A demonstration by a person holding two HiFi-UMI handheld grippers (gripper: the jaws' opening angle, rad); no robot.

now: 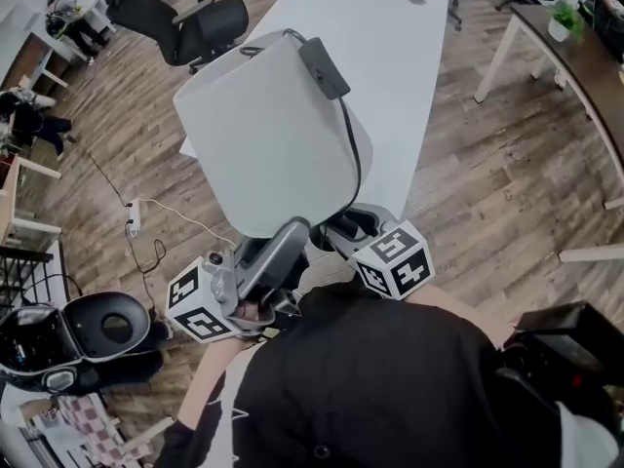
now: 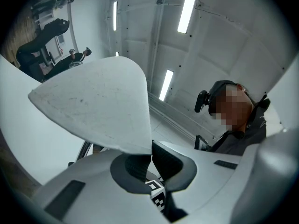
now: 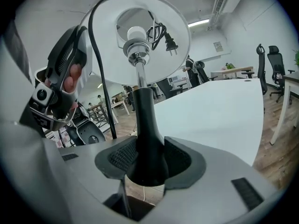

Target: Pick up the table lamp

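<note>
The table lamp is off the table, tilted in the air in front of me. Its white shade (image 1: 268, 135) fills the middle of the head view, with the black cord and its inline box (image 1: 324, 66) draped over the top. My left gripper (image 1: 285, 245) is shut on the shade's lower rim (image 2: 140, 146), which sits pinched between its pads (image 2: 150, 158). My right gripper (image 3: 148, 160) is shut on the lamp's black stem (image 3: 145, 120). Up inside the shade (image 3: 175, 50) I see the bulb (image 3: 135, 34) and the dangling plug (image 3: 169, 43).
A long white table (image 1: 390, 57) runs away from me behind the lamp. Black office chairs (image 1: 185, 22) stand at its far left. A power strip (image 1: 134, 224) lies on the wood floor, and a black-and-white round device (image 1: 58, 344) sits at lower left. A dark desk (image 1: 585, 66) is at right.
</note>
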